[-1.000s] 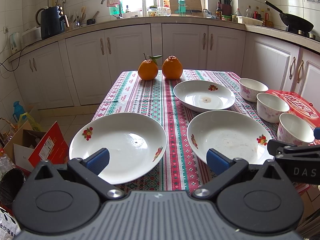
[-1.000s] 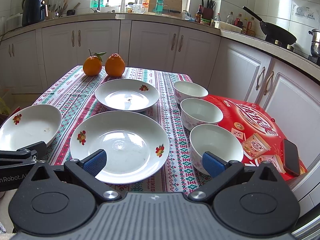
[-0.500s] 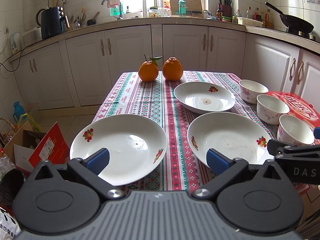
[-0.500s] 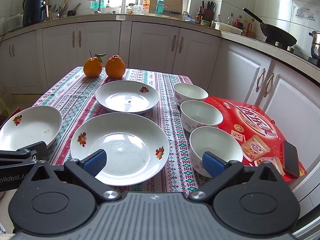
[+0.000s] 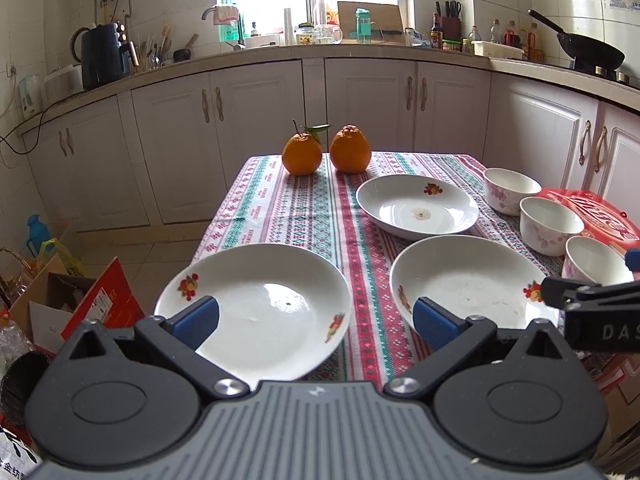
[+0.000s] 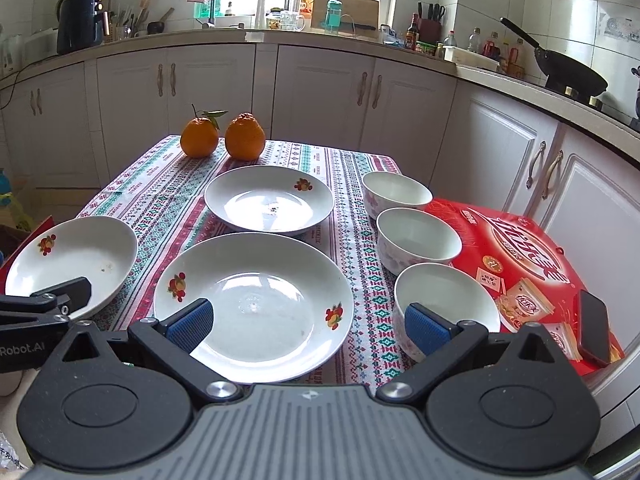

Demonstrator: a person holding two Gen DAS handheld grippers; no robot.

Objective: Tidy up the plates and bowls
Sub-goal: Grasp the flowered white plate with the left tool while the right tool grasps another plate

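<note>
My desk (image 5: pixel 304 216) wears a striped patterned cloth and sits in a white-cabinet kitchen, a window at top centre. Three plates lie on it: one at lower left (image 5: pixel 256 308), one at lower centre (image 6: pixel 256 304), one further back (image 6: pixel 269 198). Three bowls (image 6: pixel 418 238) line the right, beside a red box (image 6: pixel 520 256). Two oranges (image 5: pixel 326 152) sit at the far edge. My left hand-held gripper (image 5: pixel 316 318) and right hand-held gripper (image 6: pixel 308 322) both gape wide, holding nothing.

Near rim of left plate (image 5: pixel 256 304) hidden behind gripper body; nearest bowl (image 5: pixel 592 260) partly covered by other gripper; red box (image 5: pixel 592 216) cut by right edge.
</note>
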